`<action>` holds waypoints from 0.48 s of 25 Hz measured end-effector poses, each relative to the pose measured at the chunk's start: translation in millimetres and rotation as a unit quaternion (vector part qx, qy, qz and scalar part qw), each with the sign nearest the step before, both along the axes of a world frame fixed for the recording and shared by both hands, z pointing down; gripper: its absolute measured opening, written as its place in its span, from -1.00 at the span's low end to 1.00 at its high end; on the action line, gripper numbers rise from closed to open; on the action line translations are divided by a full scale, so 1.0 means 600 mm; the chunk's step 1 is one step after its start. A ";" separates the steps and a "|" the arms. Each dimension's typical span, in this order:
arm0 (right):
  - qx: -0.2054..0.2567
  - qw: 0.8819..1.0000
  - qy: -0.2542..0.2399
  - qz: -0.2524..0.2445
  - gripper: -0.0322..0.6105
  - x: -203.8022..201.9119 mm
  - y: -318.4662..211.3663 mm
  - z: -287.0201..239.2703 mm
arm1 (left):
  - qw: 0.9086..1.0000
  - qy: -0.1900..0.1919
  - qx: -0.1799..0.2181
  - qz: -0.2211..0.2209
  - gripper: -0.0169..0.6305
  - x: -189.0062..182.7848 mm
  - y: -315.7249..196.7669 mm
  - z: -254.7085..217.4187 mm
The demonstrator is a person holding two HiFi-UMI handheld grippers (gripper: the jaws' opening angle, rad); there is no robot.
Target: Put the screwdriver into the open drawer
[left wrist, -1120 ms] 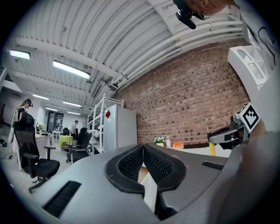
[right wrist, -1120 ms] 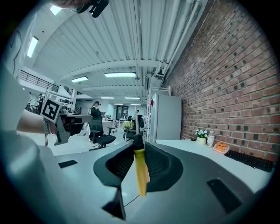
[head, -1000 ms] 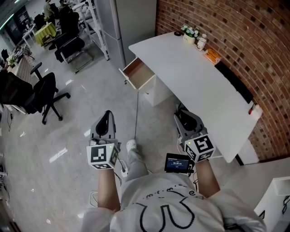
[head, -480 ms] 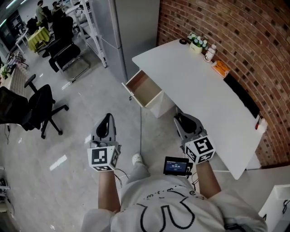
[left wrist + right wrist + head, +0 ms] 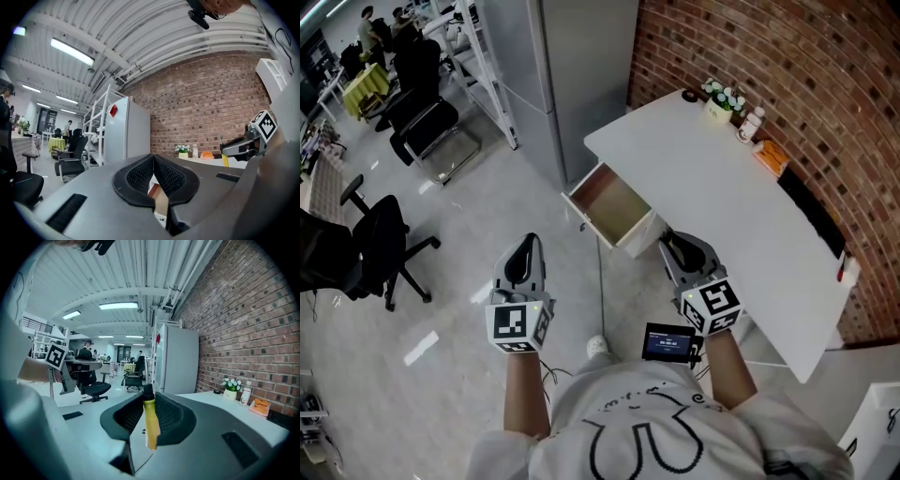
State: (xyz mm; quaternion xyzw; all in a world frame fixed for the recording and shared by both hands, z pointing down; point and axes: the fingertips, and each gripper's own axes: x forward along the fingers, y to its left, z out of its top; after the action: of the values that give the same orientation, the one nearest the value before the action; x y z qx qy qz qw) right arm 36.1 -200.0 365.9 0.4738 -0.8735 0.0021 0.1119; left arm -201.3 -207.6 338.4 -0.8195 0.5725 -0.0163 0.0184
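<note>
Right gripper (image 5: 677, 246) at lower centre of head view, jaws pinching screwdriver (image 5: 150, 425): yellow handle upright between pads, black end on top. Left gripper (image 5: 523, 251) lower left of centre, jaws pressed together. Open drawer (image 5: 614, 204) at frame centre, just above right gripper, pulled out from white desk (image 5: 722, 178). Flower pot (image 5: 719, 101) and bottle (image 5: 754, 125) on desk's far end, upper right, beside brick wall (image 5: 825, 75).

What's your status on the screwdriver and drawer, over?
Right tongs shut on yellow screwdriver. Left tongs shut, empty. Drawer open ahead at the white desk, screwdriver not yet in it. Nothing seen in the way.
</note>
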 end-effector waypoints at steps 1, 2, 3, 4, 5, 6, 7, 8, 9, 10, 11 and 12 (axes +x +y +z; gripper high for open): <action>-0.001 1.000 0.001 0.002 -0.69 -0.006 -0.011 0.000 | 1.000 0.002 0.000 0.003 -0.91 -0.005 -0.014 0.001; -0.001 1.000 0.003 0.002 -0.69 -0.012 -0.022 0.000 | 1.000 0.003 0.000 0.004 -0.91 -0.010 -0.027 0.002; -0.003 1.000 0.005 0.002 -0.69 -0.016 -0.031 0.001 | 1.000 0.005 -0.001 0.005 -0.91 -0.013 -0.038 0.004; -0.006 1.000 0.006 0.002 -0.69 -0.020 -0.039 0.003 | 1.000 0.007 -0.003 0.005 -0.91 -0.017 -0.048 0.007; -0.010 1.000 0.007 0.001 -0.69 -0.024 -0.046 0.005 | 1.000 0.008 -0.005 0.004 -0.91 -0.021 -0.056 0.010; -0.014 1.000 0.008 0.001 -0.69 -0.029 -0.054 0.008 | 1.000 0.010 -0.008 0.002 -0.91 -0.026 -0.064 0.014; -0.017 1.000 0.009 0.001 -0.69 -0.033 -0.062 0.010 | 1.000 0.011 -0.010 0.001 -0.91 -0.030 -0.073 0.018; -0.018 1.000 0.011 0.000 -0.69 -0.037 -0.071 0.012 | 1.000 0.014 -0.013 -0.001 -0.91 -0.034 -0.081 0.023; -0.020 1.000 0.013 -0.001 -0.69 -0.040 -0.080 0.014 | 1.000 0.016 -0.016 -0.003 -0.91 -0.038 -0.090 0.027; -0.021 1.000 0.014 -0.002 -0.69 -0.042 -0.091 0.015 | 1.000 0.018 -0.018 -0.005 -0.91 -0.041 -0.099 0.031; -0.022 1.000 0.015 -0.002 -0.69 -0.044 -0.103 0.017 | 1.000 0.018 -0.020 -0.008 -0.91 -0.044 -0.109 0.034; -0.024 1.000 0.014 -0.002 -0.69 -0.044 -0.116 0.019 | 1.000 0.017 -0.021 -0.010 -0.91 -0.046 -0.118 0.037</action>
State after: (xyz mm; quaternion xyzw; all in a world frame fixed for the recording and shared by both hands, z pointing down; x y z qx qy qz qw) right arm 9.8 -269.7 377.5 0.4688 -0.8727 0.0163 0.1358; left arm -229.0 -278.6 360.7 -0.8138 0.5808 -0.0144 -0.0094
